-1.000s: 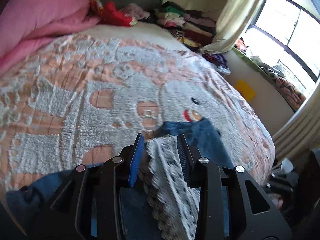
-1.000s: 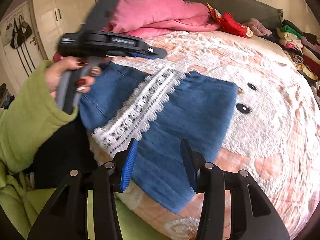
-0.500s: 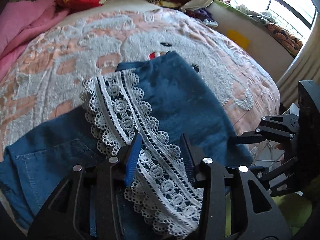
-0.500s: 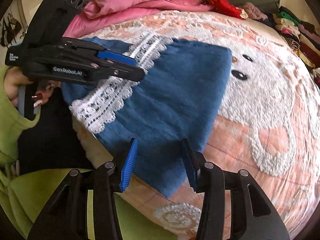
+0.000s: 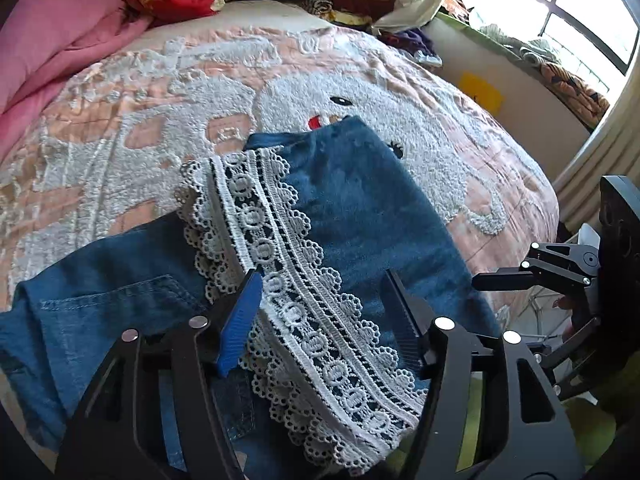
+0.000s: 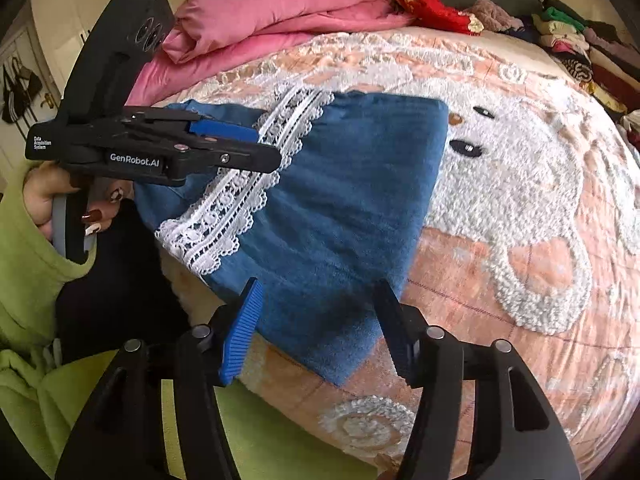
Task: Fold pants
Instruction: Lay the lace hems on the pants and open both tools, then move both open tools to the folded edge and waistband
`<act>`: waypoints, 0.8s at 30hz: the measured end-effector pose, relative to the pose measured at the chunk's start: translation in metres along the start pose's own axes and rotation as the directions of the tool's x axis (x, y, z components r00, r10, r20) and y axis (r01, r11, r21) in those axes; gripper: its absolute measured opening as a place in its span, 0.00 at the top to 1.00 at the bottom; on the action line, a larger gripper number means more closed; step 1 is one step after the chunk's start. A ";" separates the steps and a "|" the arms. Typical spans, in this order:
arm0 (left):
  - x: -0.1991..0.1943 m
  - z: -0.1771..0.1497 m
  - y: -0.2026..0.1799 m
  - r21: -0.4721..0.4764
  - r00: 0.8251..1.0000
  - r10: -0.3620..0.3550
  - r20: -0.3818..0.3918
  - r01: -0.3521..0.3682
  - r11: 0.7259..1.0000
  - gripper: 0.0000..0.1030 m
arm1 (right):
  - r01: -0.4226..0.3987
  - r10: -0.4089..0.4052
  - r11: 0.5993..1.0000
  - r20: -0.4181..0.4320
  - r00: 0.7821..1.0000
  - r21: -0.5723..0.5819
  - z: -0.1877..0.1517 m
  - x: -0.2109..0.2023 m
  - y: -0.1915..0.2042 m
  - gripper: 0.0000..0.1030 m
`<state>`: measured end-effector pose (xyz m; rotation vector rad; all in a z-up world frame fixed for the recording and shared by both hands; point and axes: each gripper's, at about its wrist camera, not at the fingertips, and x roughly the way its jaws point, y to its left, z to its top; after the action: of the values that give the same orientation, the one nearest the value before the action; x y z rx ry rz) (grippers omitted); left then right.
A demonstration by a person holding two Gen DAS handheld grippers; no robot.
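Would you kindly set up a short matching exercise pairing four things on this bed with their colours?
Things:
1. pants
2. lace trim
3. quilt
4. sleeve

Colours:
A. white
B. pink
C. green
D. blue

Pairs: 1-D, 2-A, 3-B, 4-C
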<state>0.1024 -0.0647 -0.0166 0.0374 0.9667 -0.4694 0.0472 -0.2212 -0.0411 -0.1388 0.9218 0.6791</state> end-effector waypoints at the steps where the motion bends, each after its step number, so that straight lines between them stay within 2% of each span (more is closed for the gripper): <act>1: -0.001 0.000 -0.001 0.000 1.000 0.005 0.002 -0.005 1.000 0.39 | 0.002 -0.002 1.000 0.006 1.000 0.001 0.001 -0.003 0.000 0.45; 2: -0.003 -0.001 -0.002 0.001 1.000 0.009 0.005 -0.009 1.000 0.38 | 0.004 -0.004 1.000 0.012 1.000 0.003 0.002 -0.004 0.000 0.45; 4: -0.005 -0.002 -0.002 -0.001 1.000 0.012 0.007 -0.012 1.000 0.35 | 0.011 -0.011 1.000 0.026 1.000 0.006 0.004 -0.008 -0.001 0.36; 11: -0.018 -0.004 -0.003 -0.013 0.999 0.027 0.032 -0.027 1.000 0.22 | 0.044 -0.045 0.999 0.066 0.997 0.025 0.007 -0.022 -0.005 0.36; 14: -0.025 -0.006 -0.003 -0.017 0.998 0.039 0.043 -0.038 0.999 0.13 | 0.058 -0.061 0.998 0.083 0.995 0.040 0.010 -0.028 -0.007 0.35; 15: -0.027 -0.006 -0.003 -0.018 0.998 0.046 0.048 -0.045 0.999 0.10 | 0.064 -0.067 0.997 0.089 0.994 0.041 0.011 -0.031 -0.007 0.31; 16: -0.029 -0.006 -0.003 -0.018 0.997 0.051 0.051 -0.050 0.999 0.10 | 0.068 -0.072 0.997 0.091 0.993 0.042 0.012 -0.032 -0.007 0.12; 17: -0.031 -0.006 -0.003 -0.018 0.997 0.055 0.054 -0.054 0.998 0.10 | 0.087 -0.091 0.995 0.103 0.991 0.048 0.012 -0.036 -0.007 0.08; 24: -0.042 -0.009 -0.005 -0.010 0.993 0.089 0.072 -0.089 0.996 0.09 | 0.112 -0.122 0.991 0.152 0.981 0.069 0.018 -0.050 -0.008 0.07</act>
<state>0.0735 -0.0513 0.0131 0.0565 0.8916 -0.3829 0.0439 -0.2446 0.0070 -0.0839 0.7765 0.5446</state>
